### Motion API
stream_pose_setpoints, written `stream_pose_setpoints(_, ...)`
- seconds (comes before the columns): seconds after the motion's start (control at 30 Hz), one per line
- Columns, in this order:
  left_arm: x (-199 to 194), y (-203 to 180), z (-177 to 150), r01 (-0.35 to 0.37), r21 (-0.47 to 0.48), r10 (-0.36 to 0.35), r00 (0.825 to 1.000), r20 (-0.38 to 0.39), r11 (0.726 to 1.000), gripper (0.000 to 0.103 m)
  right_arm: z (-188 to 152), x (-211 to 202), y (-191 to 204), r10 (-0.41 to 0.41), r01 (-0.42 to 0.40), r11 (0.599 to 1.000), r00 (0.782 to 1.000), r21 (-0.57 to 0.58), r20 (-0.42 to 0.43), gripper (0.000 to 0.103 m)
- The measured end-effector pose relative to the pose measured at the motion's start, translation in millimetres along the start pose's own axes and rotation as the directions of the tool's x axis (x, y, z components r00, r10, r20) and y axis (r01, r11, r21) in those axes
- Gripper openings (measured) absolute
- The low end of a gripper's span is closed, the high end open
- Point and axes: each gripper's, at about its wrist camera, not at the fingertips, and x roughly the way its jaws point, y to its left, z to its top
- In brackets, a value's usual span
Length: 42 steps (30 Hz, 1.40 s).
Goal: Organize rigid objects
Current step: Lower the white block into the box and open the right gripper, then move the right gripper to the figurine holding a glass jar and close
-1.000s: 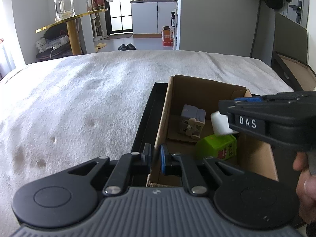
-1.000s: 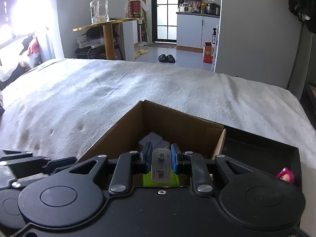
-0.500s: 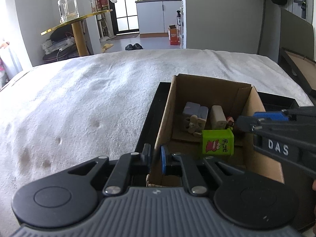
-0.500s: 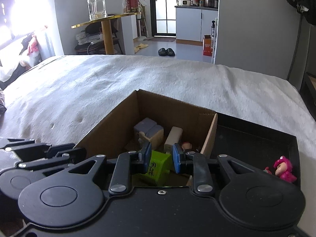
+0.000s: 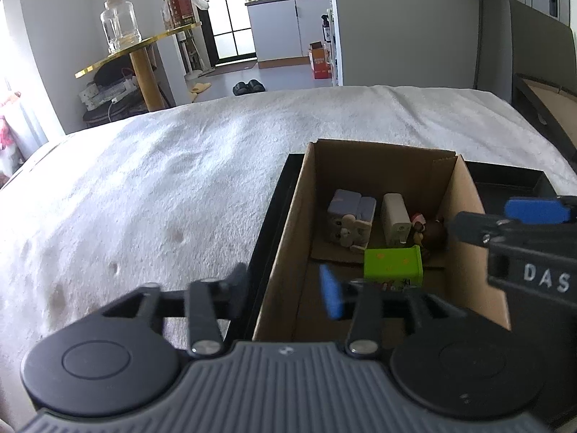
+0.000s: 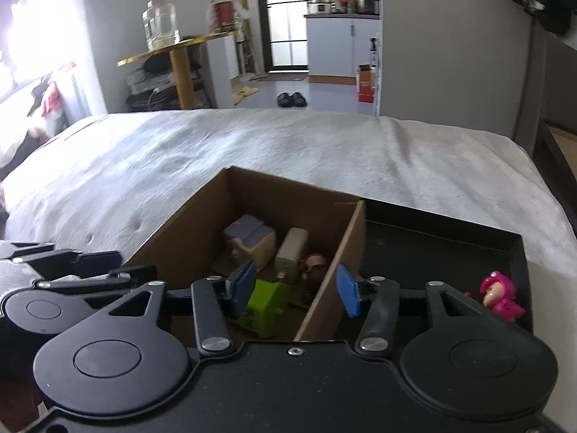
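The white charger (image 5: 395, 219), gripped a second ago by the right gripper (image 6: 295, 290), is now lying in the box (image 5: 465, 195) beside the green block (image 5: 393, 263). Both sets of jaws have just been opened; nothing is held by the left gripper (image 5: 285, 288). A pink figure (image 6: 501, 296) is seen at the tray's (image 6: 450, 238) right edge.

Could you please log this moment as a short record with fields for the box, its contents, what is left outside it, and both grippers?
container: cardboard box, open-topped, standing in a black tray on a white bedcover
in box: green carton, white charger, grey-and-beige block toy, small brown figurine
outside box: pink figurine on the tray
left gripper: open, nothing between its jaws, which have just been opening
right gripper: open, just been opening, astride the box's right wall
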Motion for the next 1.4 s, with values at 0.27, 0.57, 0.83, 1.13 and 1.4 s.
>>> stream_pose_setpoints(0.27,3.6,-11.2,2.8,-0.039,0.033,0.039,0.999,0.001,0.999,0.077,-5.0,0.5,-23.0,-0.041,0.041,0.998,0.999,0.038,0.004,0.064)
stream_pose_setpoints(0.57,4.4,-27.6,6.6,-0.047,0.07,0.047,0.999,0.008,0.996,0.084,-16.1,-0.5,-47.7,-0.096,0.095,0.993,0.995,0.065,0.003,0.081)
stream_pose_setpoints(0.83,3.3,-39.3,9.2,-0.067,0.091,0.066,0.998,0.02,0.994,0.084,-27.1,1.0,-70.2,-0.118,0.118,0.988,0.993,0.097,-0.006,0.083)
stream_pose_setpoints(1.13,7.3,-44.0,12.8,-0.082,0.095,0.08,0.997,0.022,0.992,0.084,-42.1,17.9,-81.6,-0.122,0.126,0.988,0.991,0.087,-0.051,0.078)
stream_pose_setpoints(1.4,9.8,-44.8,12.4,-0.086,0.094,0.085,0.996,0.013,0.992,0.084,-44.1,32.6,-100.5,-0.178,0.184,0.979,0.982,0.092,-0.068,0.075)
